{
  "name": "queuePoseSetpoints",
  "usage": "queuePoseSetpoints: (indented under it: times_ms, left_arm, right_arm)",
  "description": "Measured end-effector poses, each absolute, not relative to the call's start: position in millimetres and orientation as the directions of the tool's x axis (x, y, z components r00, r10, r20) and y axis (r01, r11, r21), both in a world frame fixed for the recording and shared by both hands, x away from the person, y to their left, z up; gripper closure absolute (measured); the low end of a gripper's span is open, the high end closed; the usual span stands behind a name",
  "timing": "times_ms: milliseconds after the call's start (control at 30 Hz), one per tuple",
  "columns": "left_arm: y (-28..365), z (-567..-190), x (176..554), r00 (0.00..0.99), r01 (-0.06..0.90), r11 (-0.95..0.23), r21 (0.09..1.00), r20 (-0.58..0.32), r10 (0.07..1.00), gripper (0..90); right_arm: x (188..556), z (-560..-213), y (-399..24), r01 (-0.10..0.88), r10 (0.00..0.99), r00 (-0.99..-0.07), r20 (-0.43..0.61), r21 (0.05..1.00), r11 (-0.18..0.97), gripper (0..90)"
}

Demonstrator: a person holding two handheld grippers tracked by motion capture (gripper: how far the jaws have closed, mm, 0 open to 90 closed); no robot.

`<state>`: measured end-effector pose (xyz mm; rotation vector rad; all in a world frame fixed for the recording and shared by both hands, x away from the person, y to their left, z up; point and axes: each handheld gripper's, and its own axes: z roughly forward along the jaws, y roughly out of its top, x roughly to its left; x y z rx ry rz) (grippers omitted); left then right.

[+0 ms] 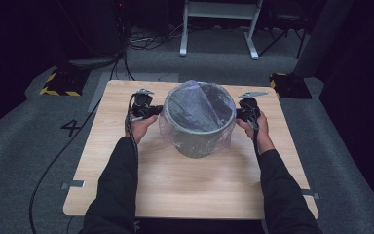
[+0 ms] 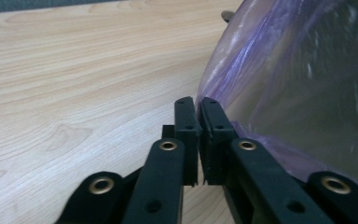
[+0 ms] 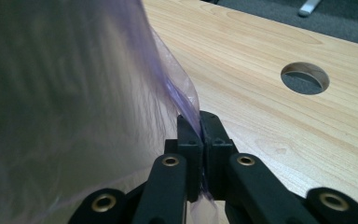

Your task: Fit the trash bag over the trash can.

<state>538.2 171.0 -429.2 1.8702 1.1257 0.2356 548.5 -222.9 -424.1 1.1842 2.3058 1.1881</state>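
Right gripper view shows right tongs (image 3: 200,122) pinching bag (image 3: 74,116); left tongs (image 2: 196,106) closed, grip unclear.

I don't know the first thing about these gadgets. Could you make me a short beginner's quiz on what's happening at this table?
1. True or false: the purple bag lies flat on the table, away from the grey bin.
2. What is the right gripper pinching? A) a cable B) the bag's film C) the bin's rim
3. Fill in: in the left gripper view, the left gripper has its jaws closed at the bag's ____.

Key
1. False: the bag lines the bin and hangs over its outside.
2. B
3. edge; whether film sits between them cannot be told.
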Motion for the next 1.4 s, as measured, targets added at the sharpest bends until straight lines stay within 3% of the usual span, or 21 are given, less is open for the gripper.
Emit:
queuePoseSetpoints:
  times_ms: [200,433,567,767,933,1400]
  left_arm:
    - [193,-422,514,0.602,0.512,-0.129,0.849,-0.248,0.759,52.2]
    - [218,-410,488,0.632,0.439,-0.128,0.890,-0.204,0.748,28.9]
    - [226,-403,474,0.669,0.392,-0.163,0.905,-0.159,0.726,22.0]
    - [218,-397,453,0.790,0.331,-0.234,0.914,-0.133,0.598,17.3]
    - [198,-398,440,0.832,0.304,-0.283,0.910,-0.109,0.544,16.3]
    - [166,-400,439,0.851,0.273,-0.369,0.888,-0.044,0.524,18.1]
  right_arm:
    - [537,-420,-233,0.496,0.779,-0.621,0.089,0.814,0.303,76.1]
    - [526,-414,-249,0.457,0.785,-0.618,0.047,0.834,0.310,57.0]
    - [518,-411,-258,0.434,0.767,-0.641,0.011,0.830,0.350,47.4]
    - [509,-405,-269,0.390,0.724,-0.690,-0.010,0.837,0.383,36.4]
    - [497,-403,-274,0.346,0.670,-0.741,-0.049,0.827,0.443,27.3]
    - [454,-388,-260,0.226,0.529,-0.848,-0.035,0.879,0.420,18.0]
